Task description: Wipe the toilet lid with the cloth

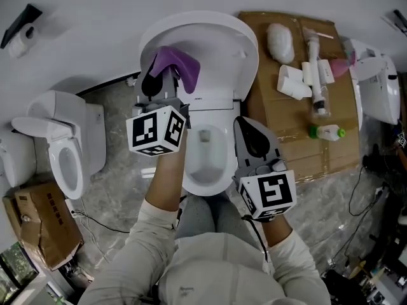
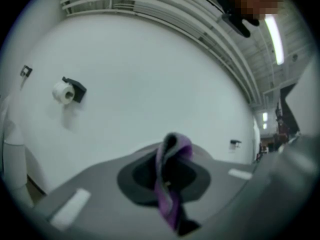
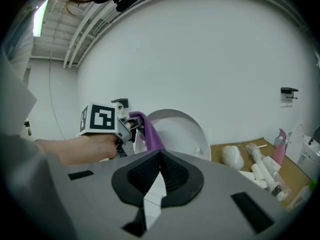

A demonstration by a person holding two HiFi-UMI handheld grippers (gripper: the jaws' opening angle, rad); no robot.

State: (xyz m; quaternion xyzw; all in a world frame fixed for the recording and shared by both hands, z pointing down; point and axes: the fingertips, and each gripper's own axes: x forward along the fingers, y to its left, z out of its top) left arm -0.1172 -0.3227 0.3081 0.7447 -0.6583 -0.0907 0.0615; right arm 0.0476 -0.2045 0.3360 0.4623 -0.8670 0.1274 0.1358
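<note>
Beside the toilet's right edge, a flattened cardboard sheet [image 1: 280, 122] is carrying white plastic bottles [image 1: 294, 81] and a green-capped bottle [image 1: 327, 132]; any print on them is too small for me to read. At the left, a smaller white toilet [image 1: 67, 151] and a torn cardboard box [image 1: 41, 224] are crowding the grey marbled floor. I am pinching the soft, folded purple cloth [image 1: 181, 65] in the left claw [image 1: 159, 68], jaws clamped on it, at the upper left rim of the raised, glossy toilet lid [image 1: 219, 46]; whether it is touching, I cannot tell. The right claw [image 3: 160, 156] is hanging closed and empty over the bowl's right edge.
</note>
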